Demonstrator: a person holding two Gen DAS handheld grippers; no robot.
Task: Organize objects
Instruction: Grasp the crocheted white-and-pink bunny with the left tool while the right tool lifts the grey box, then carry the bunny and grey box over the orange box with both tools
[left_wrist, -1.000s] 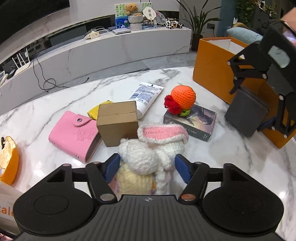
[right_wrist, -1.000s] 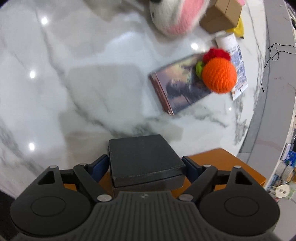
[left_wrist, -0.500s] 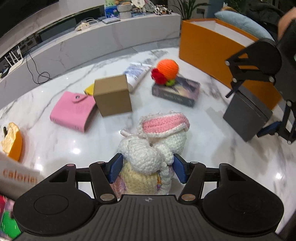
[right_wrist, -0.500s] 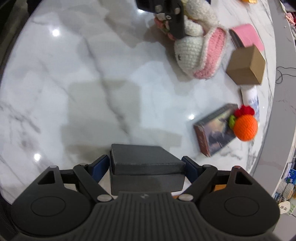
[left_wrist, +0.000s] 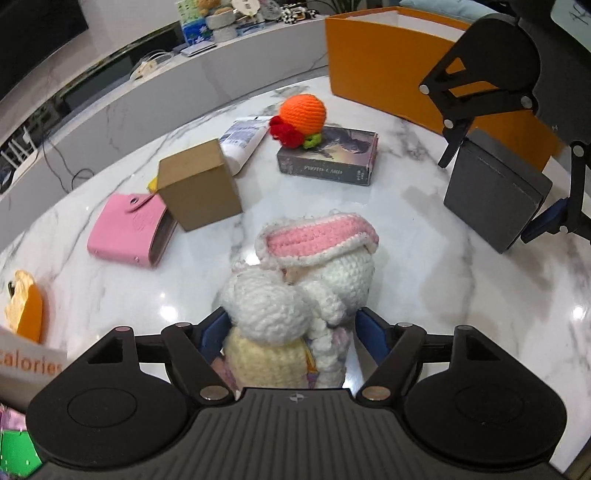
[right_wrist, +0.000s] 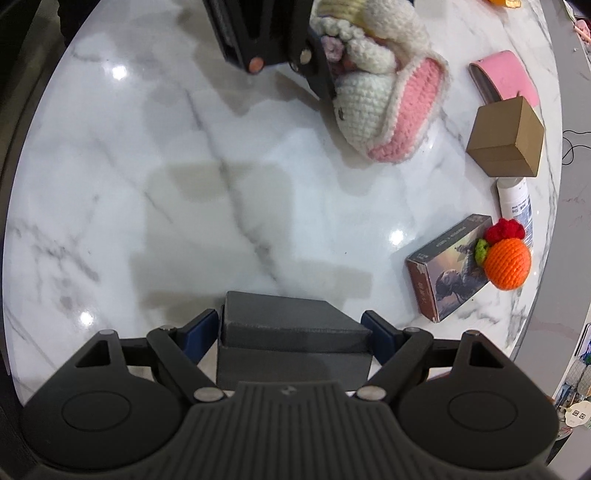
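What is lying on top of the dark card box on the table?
An orange crocheted ball with a red and green tuft sits on one end of the card box. The printed lid under the ball is covered; the rest of the lid is bare.

A long white marble counter curves behind the marble table. On the counter sit a blue-and-white tissue box, a flat white device and tangled cables. A black cable hangs down the counter's front.

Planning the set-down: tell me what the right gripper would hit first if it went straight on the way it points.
Probably bare marble table. The right gripper, clamped on the grey box, points steeply down at it; the box would touch first. Depth is unclear.
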